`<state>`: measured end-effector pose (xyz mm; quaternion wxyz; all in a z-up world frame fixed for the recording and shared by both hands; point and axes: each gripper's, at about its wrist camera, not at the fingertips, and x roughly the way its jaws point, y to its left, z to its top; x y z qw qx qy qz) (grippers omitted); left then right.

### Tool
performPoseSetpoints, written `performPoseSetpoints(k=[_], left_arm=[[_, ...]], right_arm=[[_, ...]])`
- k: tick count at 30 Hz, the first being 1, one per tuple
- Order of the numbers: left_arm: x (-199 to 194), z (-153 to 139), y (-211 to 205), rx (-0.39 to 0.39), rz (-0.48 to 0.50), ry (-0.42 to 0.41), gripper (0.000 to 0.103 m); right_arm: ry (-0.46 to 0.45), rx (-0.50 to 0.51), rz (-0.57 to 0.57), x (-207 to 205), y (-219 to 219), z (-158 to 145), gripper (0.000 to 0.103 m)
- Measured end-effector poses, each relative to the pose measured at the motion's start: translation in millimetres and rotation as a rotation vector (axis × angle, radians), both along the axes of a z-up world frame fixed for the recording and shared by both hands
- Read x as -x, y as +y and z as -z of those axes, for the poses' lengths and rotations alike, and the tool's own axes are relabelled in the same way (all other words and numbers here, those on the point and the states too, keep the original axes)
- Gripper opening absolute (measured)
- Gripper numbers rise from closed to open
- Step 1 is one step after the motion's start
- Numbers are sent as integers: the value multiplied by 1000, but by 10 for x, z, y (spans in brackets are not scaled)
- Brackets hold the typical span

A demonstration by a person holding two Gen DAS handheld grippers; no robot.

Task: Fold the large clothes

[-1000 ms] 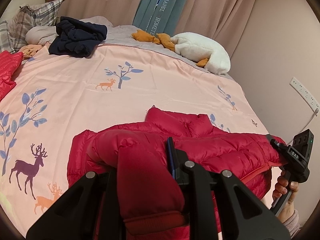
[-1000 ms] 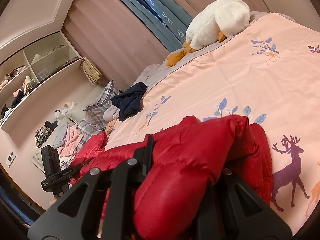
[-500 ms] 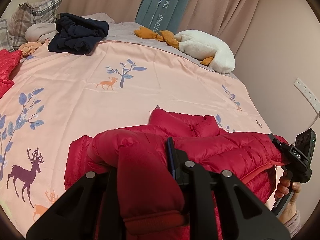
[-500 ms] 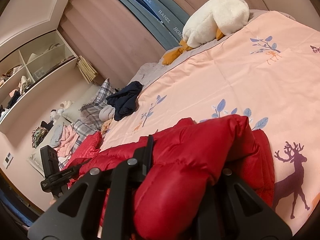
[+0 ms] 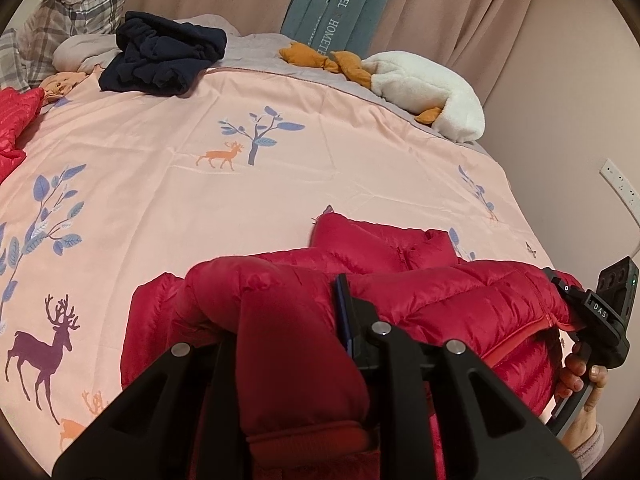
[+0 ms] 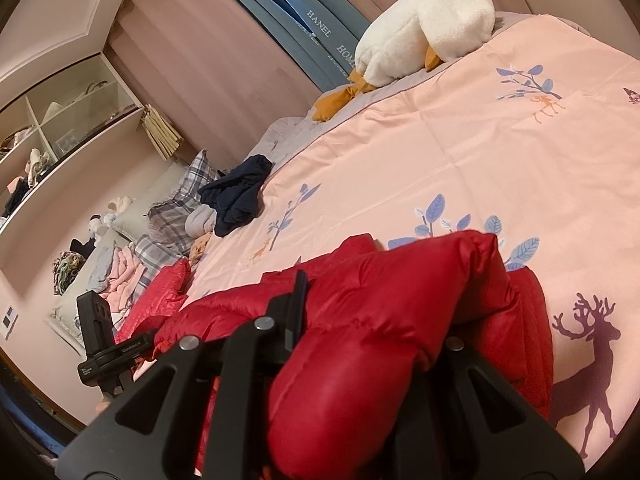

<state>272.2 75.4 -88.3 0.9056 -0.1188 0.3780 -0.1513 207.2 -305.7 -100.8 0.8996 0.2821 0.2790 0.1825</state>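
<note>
A red puffer jacket (image 5: 440, 296) lies on the near part of the pink deer-print bed cover (image 5: 200, 208), collar toward the far side. Its near edge is lifted and doubled over the body. My left gripper (image 5: 288, 340) is shut on a thick fold of that edge at the jacket's left. At the right end of the same edge, a hand holds the right gripper (image 5: 600, 312). In the right wrist view, my right gripper (image 6: 372, 332) is shut on a bulging fold of the jacket (image 6: 420, 272). The left gripper (image 6: 100, 344) shows at the far left.
A navy garment (image 5: 164, 56) and plaid pillows (image 5: 76, 12) lie at the far left of the bed. A white goose plush (image 5: 428, 92) sits at the far right. Another red garment (image 5: 16, 120) is at the left edge. A wall with a socket strip (image 5: 618, 182) is close on the right.
Both grippers have carried the lifted jacket edge a little way forward over the bed. Both grips are unchanged.
</note>
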Motion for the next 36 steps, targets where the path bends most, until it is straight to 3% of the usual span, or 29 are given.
performPoseSetpoints(k=[36], left_arm=[[-308, 199, -85, -56, -12, 62, 21]], right_arm=[[80, 36, 18, -351, 15, 152, 14]])
